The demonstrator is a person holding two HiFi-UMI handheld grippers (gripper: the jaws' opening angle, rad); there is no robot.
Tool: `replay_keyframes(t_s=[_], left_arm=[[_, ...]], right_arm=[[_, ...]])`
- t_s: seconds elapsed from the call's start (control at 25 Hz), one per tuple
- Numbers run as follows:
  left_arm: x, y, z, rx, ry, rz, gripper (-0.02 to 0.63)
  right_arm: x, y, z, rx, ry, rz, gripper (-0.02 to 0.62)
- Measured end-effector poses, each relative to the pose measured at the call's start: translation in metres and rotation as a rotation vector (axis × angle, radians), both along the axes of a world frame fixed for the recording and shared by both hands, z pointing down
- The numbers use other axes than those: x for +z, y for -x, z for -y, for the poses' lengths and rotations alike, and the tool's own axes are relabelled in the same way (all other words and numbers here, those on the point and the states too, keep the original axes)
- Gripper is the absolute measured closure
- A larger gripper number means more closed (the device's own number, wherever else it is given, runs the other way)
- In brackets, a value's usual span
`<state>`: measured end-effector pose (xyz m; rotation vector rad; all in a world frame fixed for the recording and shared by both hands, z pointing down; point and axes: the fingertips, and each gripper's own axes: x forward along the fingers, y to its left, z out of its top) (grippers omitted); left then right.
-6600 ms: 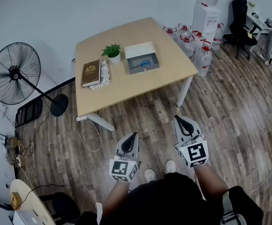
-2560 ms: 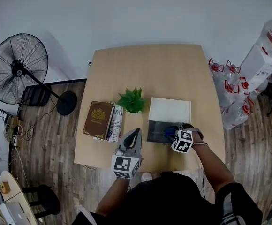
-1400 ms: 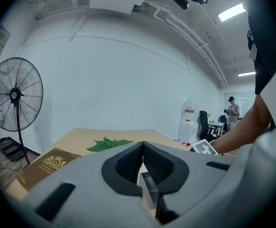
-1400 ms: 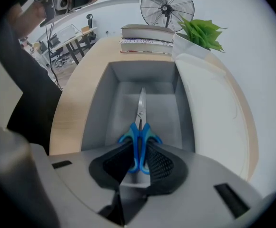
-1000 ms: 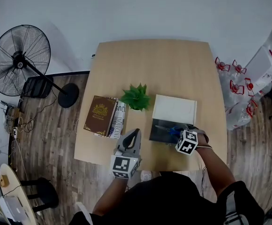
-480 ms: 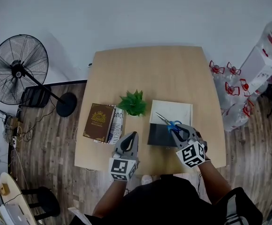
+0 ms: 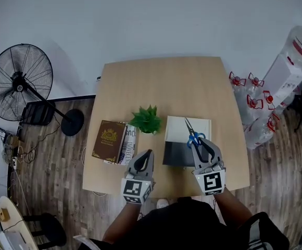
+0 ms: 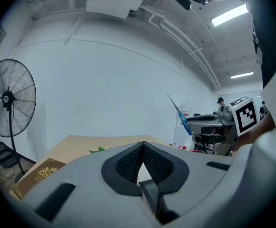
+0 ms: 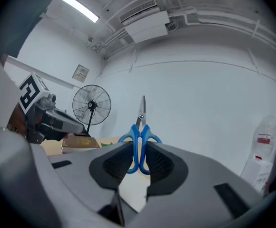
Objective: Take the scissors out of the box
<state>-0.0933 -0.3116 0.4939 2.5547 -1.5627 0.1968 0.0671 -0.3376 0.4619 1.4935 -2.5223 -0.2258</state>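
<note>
The right gripper [image 7: 197, 142] is pinched on the blue handles of the scissors [image 7: 192, 131]. In the right gripper view the two handle loops sit between the pads and the steel blades project past the jaw tips, closed on each other. The scissors [image 9: 140, 127] are out of the box and held in the air. In the head view they lie over the near right part of the white lid [image 7: 177, 132]. In the left gripper view they show well above the bench top.

The left gripper [image 7: 148, 153] has its jaws pressed together at the tips, with nothing between them. It hovers over the near edge of the bench [image 7: 161, 82], left of the box.

The box [image 7: 173, 154] is dark grey and open. It stands at the near right of the bench, with its lid touching its far side.

A small potted plant [image 7: 147, 120] stands just left of the lid. A brown book [image 7: 108, 138] lies further left on top of a printed paper [image 7: 129, 139].

A standing fan [image 7: 18, 82] is on the floor to the left of the bench. Water bottles [image 7: 244, 87] with red caps are grouped on the floor to the right.
</note>
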Motion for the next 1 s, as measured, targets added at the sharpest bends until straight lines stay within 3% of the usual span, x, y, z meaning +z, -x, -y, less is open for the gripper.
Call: replay_keyframes(t_s=[0.28, 0.56, 1.0], left_arm=[[-0.011, -0.006, 0.001, 0.014, -0.024, -0.010, 0.606], [-0.017, -0.009, 0.000, 0.009, -0.044, -0.007, 0.606], [-0.018, -0.021, -0.008, 0.013, -0.042, -0.017, 0.606]], right_arm=[[-0.016, -0.013, -0.010, 0.058, -0.016, 0.102, 0.515], [-0.025, -0.025, -0.014, 0.077, -0.062, 0.056, 0.517], [-0.034, -0.032, -0.019, 0.083, -0.087, 0.063, 0.517]])
